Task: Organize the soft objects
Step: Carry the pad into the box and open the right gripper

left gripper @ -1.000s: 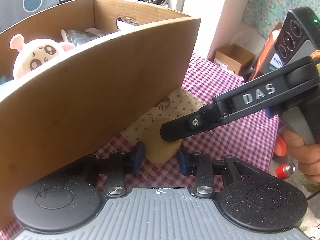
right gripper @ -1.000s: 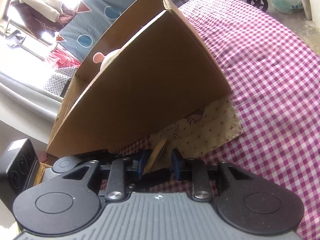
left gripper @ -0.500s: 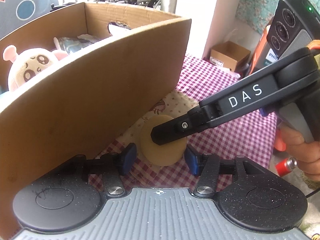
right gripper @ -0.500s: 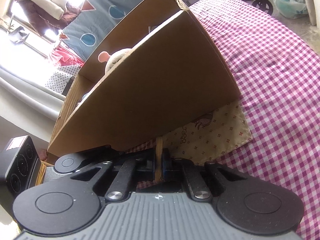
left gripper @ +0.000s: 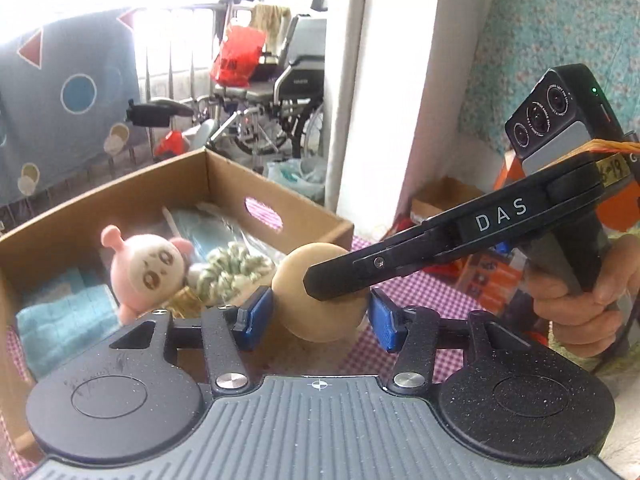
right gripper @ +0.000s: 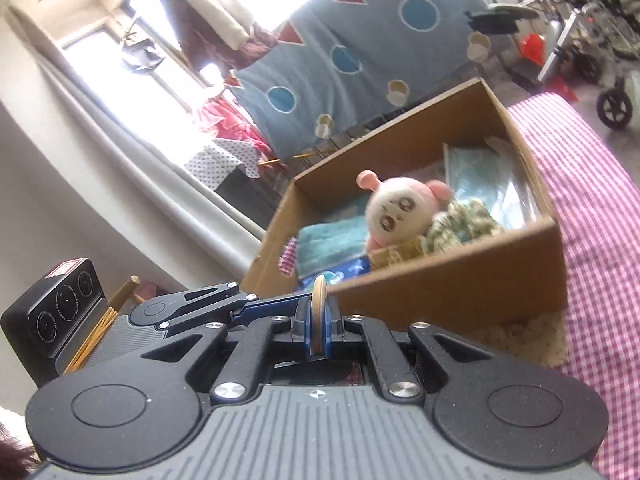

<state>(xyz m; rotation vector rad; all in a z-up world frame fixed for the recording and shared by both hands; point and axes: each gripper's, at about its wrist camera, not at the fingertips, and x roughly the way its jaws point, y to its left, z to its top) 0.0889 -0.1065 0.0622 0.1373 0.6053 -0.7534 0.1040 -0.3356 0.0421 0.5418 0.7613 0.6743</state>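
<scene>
- The right gripper (right gripper: pixel 319 330), at lower centre of its own view, has its blue pads pressed together on a thin, round, tan pad (right gripper: pixel 319 307) seen edge-on, so it pinches that disc upright between them.
- In the left wrist view the same tan pad (left gripper: pixel 320 294) shows its flat round face at mid-frame, with the right gripper's black finger (left gripper: pixel 360 276) reaching in from the right across it.
- The left gripper (left gripper: pixel 316 318) stands spread, its blue pads on either side of the disc with a gap on each side; they touch nothing.
- A hand (left gripper: pixel 584 300) at the right edge holds the right gripper's handle.
- An open brown cardboard box (left gripper: pixel 256 184) fills the left and centre, resting on a pink-and-white checked tablecloth (right gripper: pixel 592 216).
- Inside it lie a pink-and-cream plush toy with round ears (left gripper: pixel 146 270), a green-and-white braided rope (left gripper: pixel 230 270) beside it, and a folded teal towel (left gripper: pixel 60 316) at lower left.
- A beige patterned cloth (right gripper: pixel 528 336) lies by the box's near wall; it is blurred, and seems to run under the box.
</scene>
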